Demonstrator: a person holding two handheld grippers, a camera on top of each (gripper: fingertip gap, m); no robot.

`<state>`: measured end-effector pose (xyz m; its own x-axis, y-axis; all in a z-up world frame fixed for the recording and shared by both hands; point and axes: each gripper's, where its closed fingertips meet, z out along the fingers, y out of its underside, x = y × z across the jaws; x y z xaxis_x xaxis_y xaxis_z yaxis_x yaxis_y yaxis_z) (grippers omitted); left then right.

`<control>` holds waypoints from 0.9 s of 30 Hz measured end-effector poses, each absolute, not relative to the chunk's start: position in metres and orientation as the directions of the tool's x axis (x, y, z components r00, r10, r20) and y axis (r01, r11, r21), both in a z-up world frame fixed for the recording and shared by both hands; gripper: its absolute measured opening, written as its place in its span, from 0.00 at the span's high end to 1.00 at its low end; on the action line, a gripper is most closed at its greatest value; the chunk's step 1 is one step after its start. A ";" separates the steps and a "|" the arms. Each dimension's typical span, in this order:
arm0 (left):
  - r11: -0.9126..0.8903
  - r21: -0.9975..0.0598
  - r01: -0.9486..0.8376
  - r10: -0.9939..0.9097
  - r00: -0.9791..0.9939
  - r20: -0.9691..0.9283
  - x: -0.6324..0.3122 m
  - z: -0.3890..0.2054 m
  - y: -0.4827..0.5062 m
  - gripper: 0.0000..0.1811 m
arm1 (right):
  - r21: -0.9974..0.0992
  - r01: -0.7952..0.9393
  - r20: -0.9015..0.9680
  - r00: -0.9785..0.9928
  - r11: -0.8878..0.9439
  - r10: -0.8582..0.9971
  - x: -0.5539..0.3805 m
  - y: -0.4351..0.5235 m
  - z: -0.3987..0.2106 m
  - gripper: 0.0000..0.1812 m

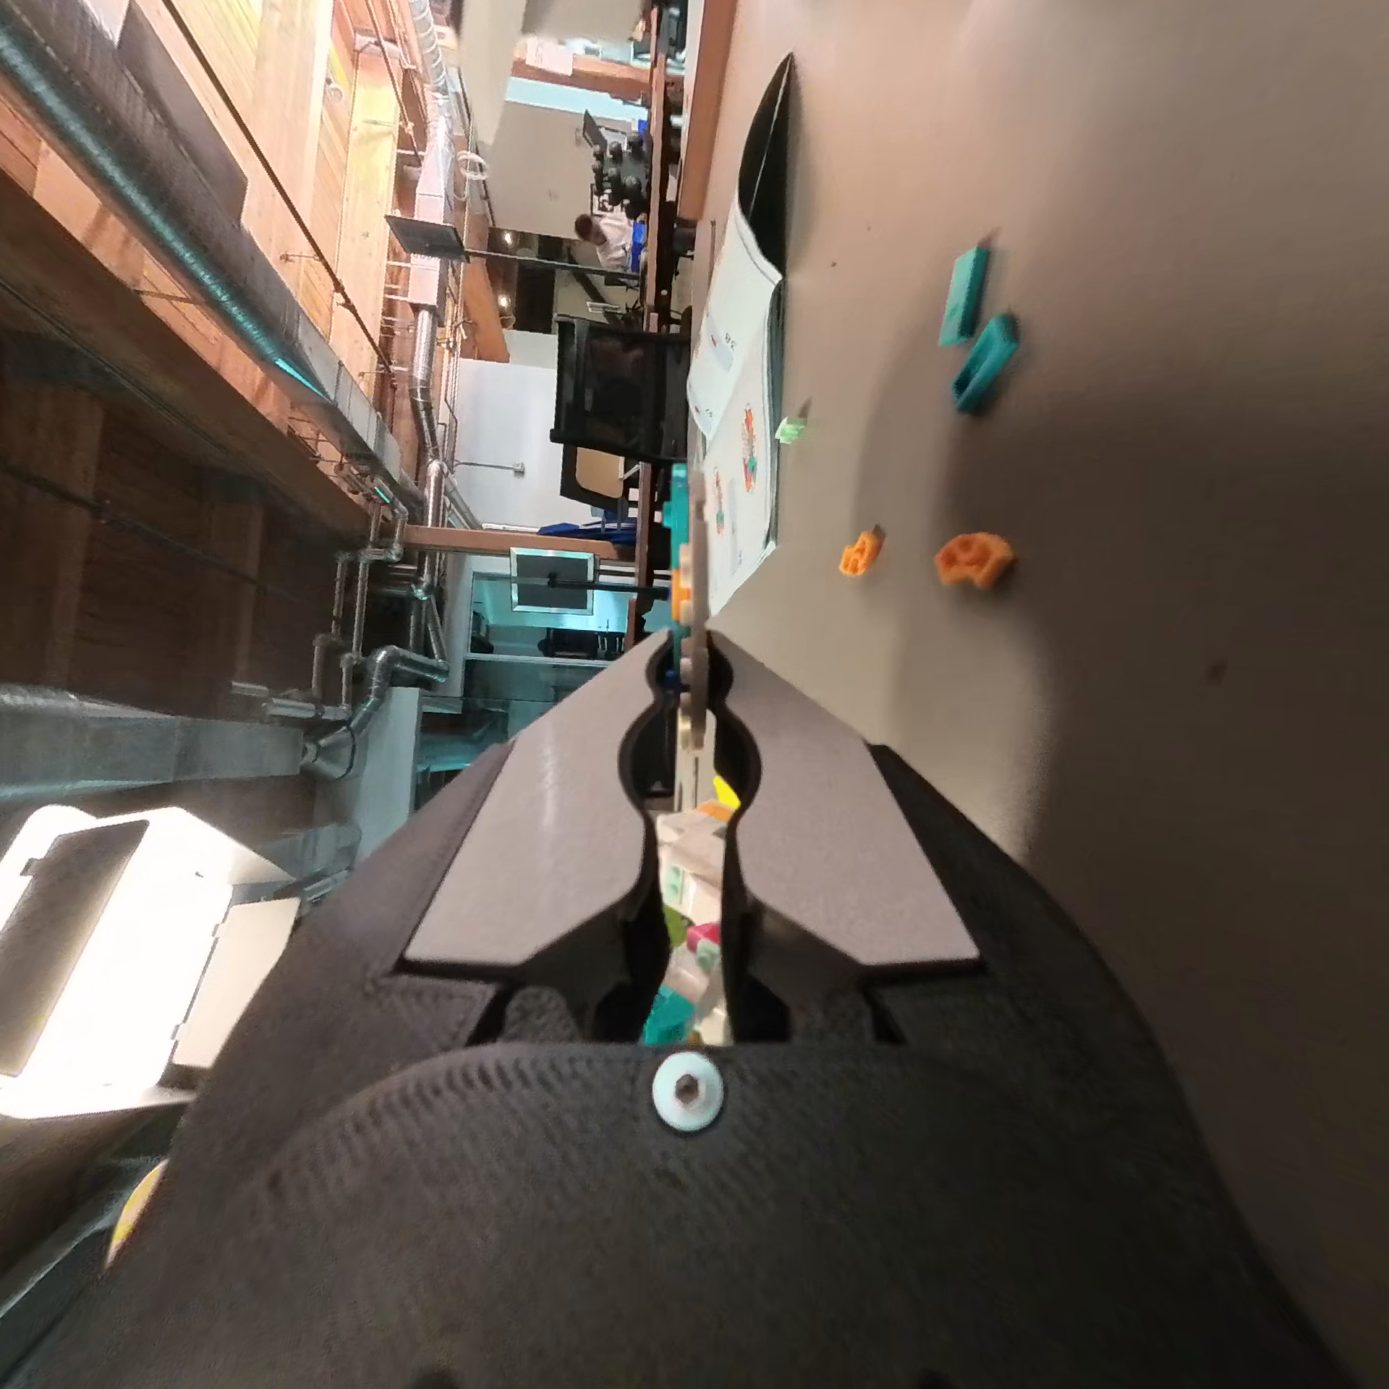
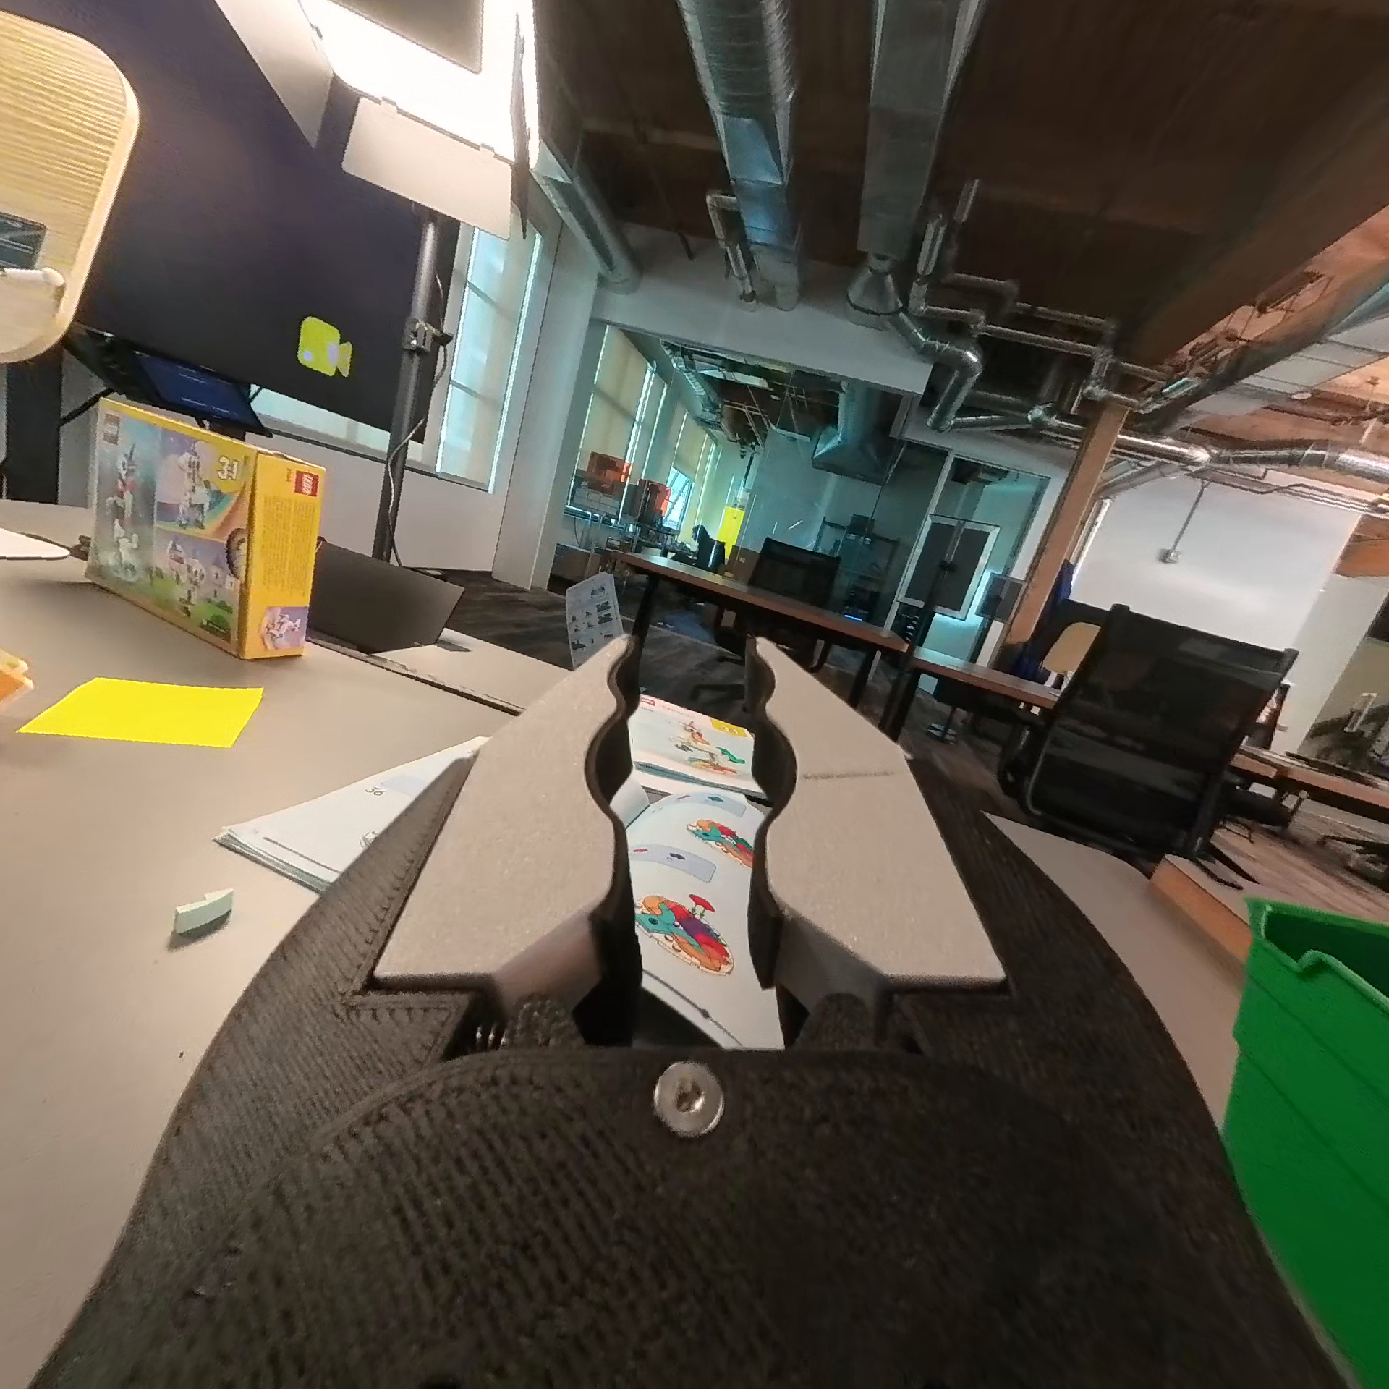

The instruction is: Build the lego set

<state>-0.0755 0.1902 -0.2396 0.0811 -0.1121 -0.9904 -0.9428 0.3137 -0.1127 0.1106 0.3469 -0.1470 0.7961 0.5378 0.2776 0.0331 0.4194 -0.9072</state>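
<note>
My left gripper [image 1: 688, 661] is shut on a partly built lego model [image 1: 691, 571], a thin grey plate with teal, orange and white bricks, held on edge above the grey table [image 1: 1127, 676]. The left wrist view is rolled sideways. Loose on the table lie two teal pieces [image 1: 977, 338], two orange pieces [image 1: 973, 560] and a small green piece [image 1: 791, 430]. My right gripper [image 2: 688, 661] is open and empty, low over the open instruction booklet [image 2: 691, 887]. A pale green curved piece [image 2: 203, 909] lies to its left.
A yellow lego box [image 2: 203, 549] stands at the back left, with a yellow paper sheet [image 2: 146, 710] in front of it. A green bin [image 2: 1315, 1127] is at the right edge. A second booklet [image 2: 691, 740] lies beyond. Office chairs and tables stand behind. The gap from one gripper's tips to the other's is roughly 25 centimeters.
</note>
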 end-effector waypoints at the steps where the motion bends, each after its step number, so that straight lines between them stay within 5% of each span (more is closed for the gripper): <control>1: 0.305 -0.111 -0.946 -0.105 0.083 -0.991 -0.077 -0.238 0.191 0.98 | -0.908 0.035 0.279 0.795 0.418 0.538 0.110 0.347 -0.147 0.86; 9: 0.236 -0.246 -0.940 -0.076 0.235 -0.969 -0.098 -0.215 0.195 0.98 | -0.950 0.038 0.250 0.685 0.309 0.685 0.086 0.337 -0.164 0.89; 13: 0.223 -0.171 -0.960 -0.058 0.162 -0.985 -0.102 -0.216 0.196 0.98 | -0.972 0.013 0.221 0.397 0.235 0.891 0.051 0.291 -0.171 0.90; 19: 0.207 -0.077 -0.975 -0.053 0.067 -0.996 -0.105 -0.219 0.199 0.98 | -0.945 0.322 0.060 0.018 0.051 0.998 -0.016 0.222 -0.220 0.92; 22: 0.209 -0.061 -0.976 -0.076 0.046 -0.996 -0.105 -0.226 0.200 0.98 | -0.848 0.521 -0.086 0.043 -0.096 0.995 -0.041 0.204 -0.257 0.89; 27: 0.226 -0.056 -0.972 -0.116 0.031 -0.993 -0.100 -0.235 0.199 0.98 | -0.775 0.606 -0.123 0.133 -0.179 0.983 -0.052 0.195 -0.277 0.89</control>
<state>-0.1001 0.1993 -0.2353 0.0306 -0.1164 -0.9927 -0.9724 0.2265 -0.0565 -0.0517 0.1946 -0.2766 0.1330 0.9834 -0.1235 0.6063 -0.1793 -0.7748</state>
